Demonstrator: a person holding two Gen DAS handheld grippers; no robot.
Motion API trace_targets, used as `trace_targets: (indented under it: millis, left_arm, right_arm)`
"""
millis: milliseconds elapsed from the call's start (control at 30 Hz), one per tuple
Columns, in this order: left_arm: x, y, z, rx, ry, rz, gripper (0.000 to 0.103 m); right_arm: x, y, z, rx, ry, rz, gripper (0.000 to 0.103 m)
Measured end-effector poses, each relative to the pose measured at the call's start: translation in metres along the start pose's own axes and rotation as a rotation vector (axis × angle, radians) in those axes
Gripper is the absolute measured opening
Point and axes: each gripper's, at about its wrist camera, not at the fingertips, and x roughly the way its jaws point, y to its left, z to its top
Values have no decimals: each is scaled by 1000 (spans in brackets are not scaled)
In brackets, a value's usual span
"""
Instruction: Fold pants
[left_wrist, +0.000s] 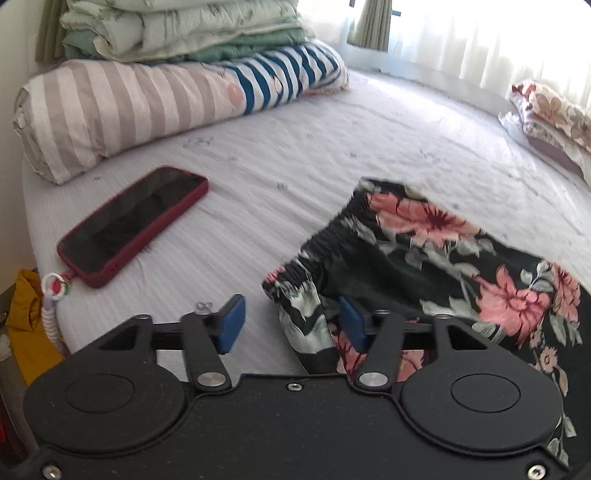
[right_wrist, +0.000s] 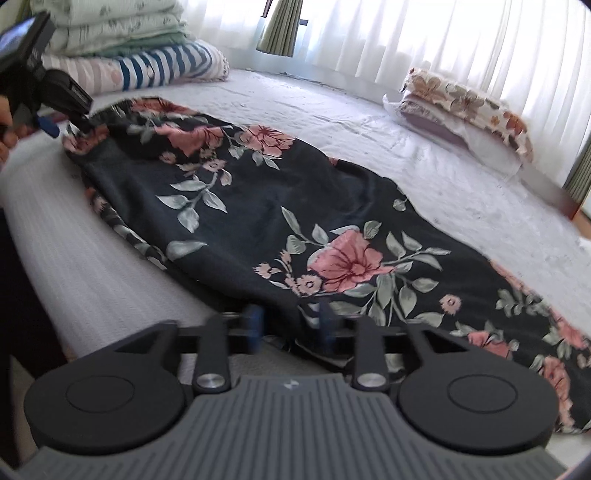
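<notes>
Black pants with pink flowers (right_wrist: 280, 206) lie spread on the white bed, waistband at the far left, legs running to the right. In the left wrist view the elastic waistband (left_wrist: 332, 236) is near. My left gripper (left_wrist: 291, 325) is open, with the near waistband corner of the pants (left_wrist: 306, 325) between its blue pads. It also shows in the right wrist view (right_wrist: 62, 125) at the waistband. My right gripper (right_wrist: 290, 326) is open, with the near edge of the pants between its pads.
A phone in a red case (left_wrist: 136, 221) lies on the bed left of the pants. Striped bolsters (left_wrist: 122, 107) and folded quilts (left_wrist: 177, 26) sit at the back left. A floral pillow (right_wrist: 465, 107) lies at the back right by the curtains.
</notes>
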Motion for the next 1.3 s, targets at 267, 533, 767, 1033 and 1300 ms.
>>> trace_targets:
  millis: [267,533,767,1033,1300]
  left_arm:
    - [-32,-12,4,58,-76,-40,71]
    - [-27,-40,-13,135,-30,-67,73]
    - [-22,-51,-22,180,-37,-67,73]
    - [-9,-46,-27,181,-4,-19,71]
    - [6,-39,-28,155,29,25,72]
  right_arm:
    - [-23,-41,-8,157,-8,7,71]
    - [-52,-117,-3,360,-129,-161,80]
    - [-62,-174,-23,479,-120,-338,80]
    - [-29,-205,-39,516,-85,-390,80]
    - [1,-230,-74,565,33,-431,80]
